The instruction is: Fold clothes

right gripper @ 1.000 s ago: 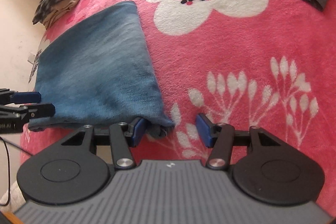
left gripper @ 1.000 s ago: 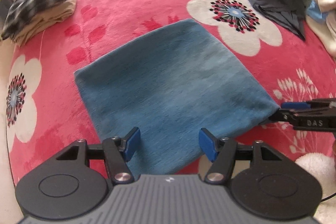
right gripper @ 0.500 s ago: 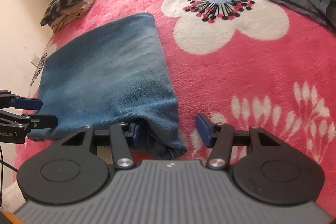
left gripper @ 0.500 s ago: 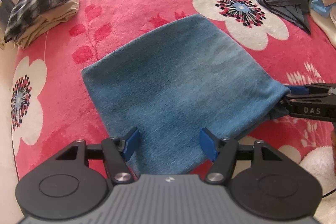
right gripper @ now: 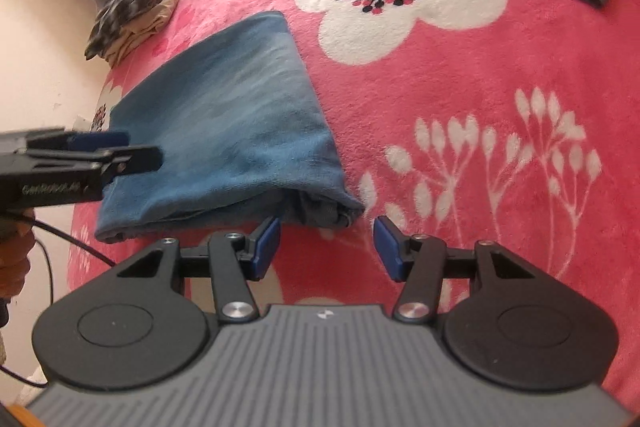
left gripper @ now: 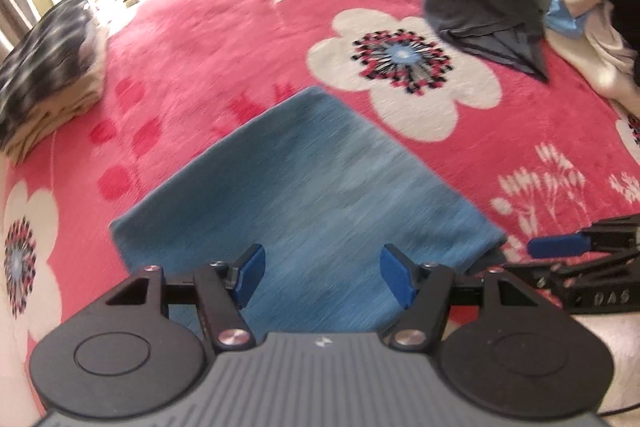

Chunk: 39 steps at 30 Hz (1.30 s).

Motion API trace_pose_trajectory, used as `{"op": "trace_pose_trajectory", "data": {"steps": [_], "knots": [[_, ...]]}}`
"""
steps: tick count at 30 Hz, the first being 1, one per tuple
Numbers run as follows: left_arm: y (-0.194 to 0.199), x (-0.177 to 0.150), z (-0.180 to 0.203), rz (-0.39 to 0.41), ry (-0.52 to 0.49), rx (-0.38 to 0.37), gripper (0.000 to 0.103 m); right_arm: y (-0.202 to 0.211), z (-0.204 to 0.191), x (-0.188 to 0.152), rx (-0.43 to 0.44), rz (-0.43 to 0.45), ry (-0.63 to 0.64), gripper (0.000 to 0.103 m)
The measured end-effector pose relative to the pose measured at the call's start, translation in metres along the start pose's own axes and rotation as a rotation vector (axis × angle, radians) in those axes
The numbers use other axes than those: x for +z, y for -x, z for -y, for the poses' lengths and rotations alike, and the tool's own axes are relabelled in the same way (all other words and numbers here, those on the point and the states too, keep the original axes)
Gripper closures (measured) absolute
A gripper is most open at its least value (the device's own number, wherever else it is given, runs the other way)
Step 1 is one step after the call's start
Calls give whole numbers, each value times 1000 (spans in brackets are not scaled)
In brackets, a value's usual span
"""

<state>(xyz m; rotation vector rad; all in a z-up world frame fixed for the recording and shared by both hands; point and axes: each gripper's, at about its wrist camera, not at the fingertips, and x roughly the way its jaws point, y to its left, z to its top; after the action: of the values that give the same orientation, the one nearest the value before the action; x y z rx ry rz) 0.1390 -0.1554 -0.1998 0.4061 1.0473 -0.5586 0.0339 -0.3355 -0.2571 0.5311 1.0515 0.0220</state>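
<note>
Both jaws now off folded blue cloth (right gripper: 224, 131), "DAS" on right gripper (left gripper: 560, 247)

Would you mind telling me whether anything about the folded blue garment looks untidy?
Yes: at the near right corner of the blue garment a grey inner layer bunches out from under the fold, so that edge looks uneven.

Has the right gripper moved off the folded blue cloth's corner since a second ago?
Yes. The right gripper has pulled back toward the camera: the folded blue cloth corner, earlier beside its left pad, now lies beyond both pads, jaws open.
</note>
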Motion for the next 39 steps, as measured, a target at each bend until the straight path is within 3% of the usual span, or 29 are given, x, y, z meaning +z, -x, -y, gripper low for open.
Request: {"op": "trace_pose_trajectory", "data": {"steps": [5, 7, 11, 18, 21, 23, 26, 29, 35, 39], "knots": [[-4, 11, 5, 24, 10, 55, 39, -3, 0, -1, 10, -15, 2, 55], [-3, 16, 0, 40, 48, 120, 39, -3, 1, -1, 13, -16, 0, 55], [-2, 29, -18, 62, 152, 175, 39, -6, 3, 0, 18, -27, -13, 55], [-1, 59, -14, 123, 143, 172, 39, -12, 5, -1, 27, -54, -23, 55], [-13, 68, 8, 66, 38, 116, 35, -13, 5, -1, 23, -64, -27, 55], [-25, 65, 30, 10, -84, 122, 35, -13, 6, -1, 20, -64, -38, 54], [-35, 46, 58, -37, -246, 144, 35, -12, 11, -1, 13, -60, -68, 54], [-34, 20, 73, -61, -317, 134, 35, -11, 17, -1, 8, -54, -103, 54], [-17, -32, 87, -52, -478, 148, 35, -7, 28, -2, -1, -36, -174, 55], [-18, -47, 94, -32, -571, 175, 38, -8, 35, -2, 10, -33, -220, 59]]}}
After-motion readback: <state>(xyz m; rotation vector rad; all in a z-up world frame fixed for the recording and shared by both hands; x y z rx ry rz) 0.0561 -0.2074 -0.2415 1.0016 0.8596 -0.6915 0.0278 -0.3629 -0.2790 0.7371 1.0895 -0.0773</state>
